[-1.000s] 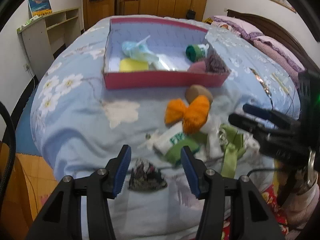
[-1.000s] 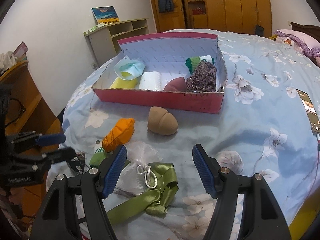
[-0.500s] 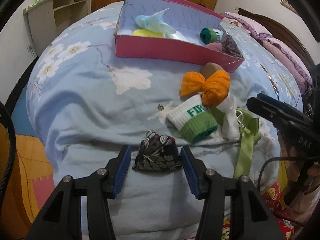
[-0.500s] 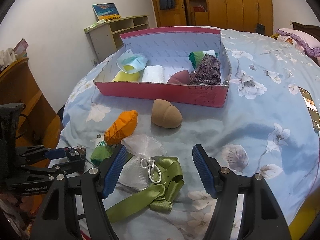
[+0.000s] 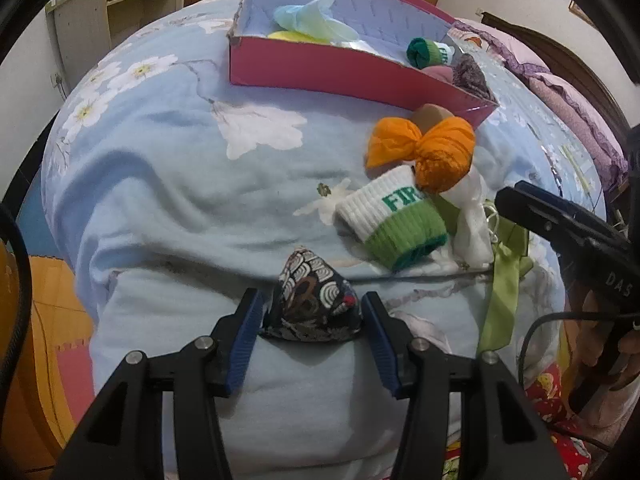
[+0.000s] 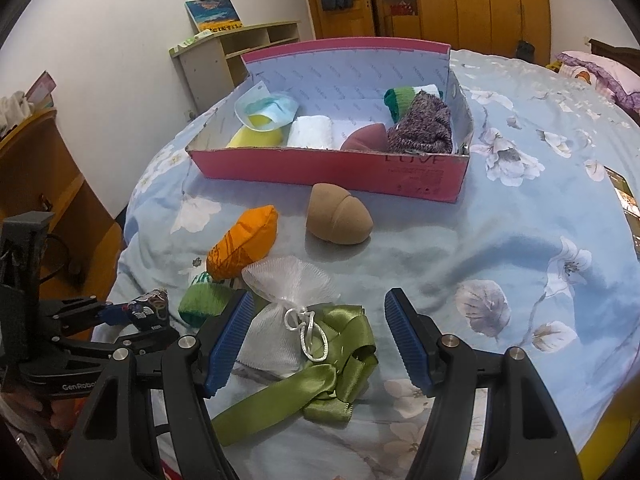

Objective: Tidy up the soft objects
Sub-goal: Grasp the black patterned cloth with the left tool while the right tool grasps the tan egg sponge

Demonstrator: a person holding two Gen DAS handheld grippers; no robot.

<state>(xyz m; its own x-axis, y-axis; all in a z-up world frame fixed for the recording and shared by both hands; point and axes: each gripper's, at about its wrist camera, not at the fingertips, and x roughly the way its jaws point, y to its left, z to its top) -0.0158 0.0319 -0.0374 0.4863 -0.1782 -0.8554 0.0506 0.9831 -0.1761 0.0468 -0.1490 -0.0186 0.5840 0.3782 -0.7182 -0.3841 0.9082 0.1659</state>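
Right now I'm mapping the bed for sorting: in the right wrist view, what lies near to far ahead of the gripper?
Green ribbon → white mesh pouch → orange bundle → tan sponge → pink box.

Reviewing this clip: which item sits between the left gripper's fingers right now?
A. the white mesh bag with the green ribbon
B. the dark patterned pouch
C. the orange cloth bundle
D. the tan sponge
B: in the left wrist view the dark patterned pouch lies on the bedspread between the blue pads of the left gripper, which still looks open around it.
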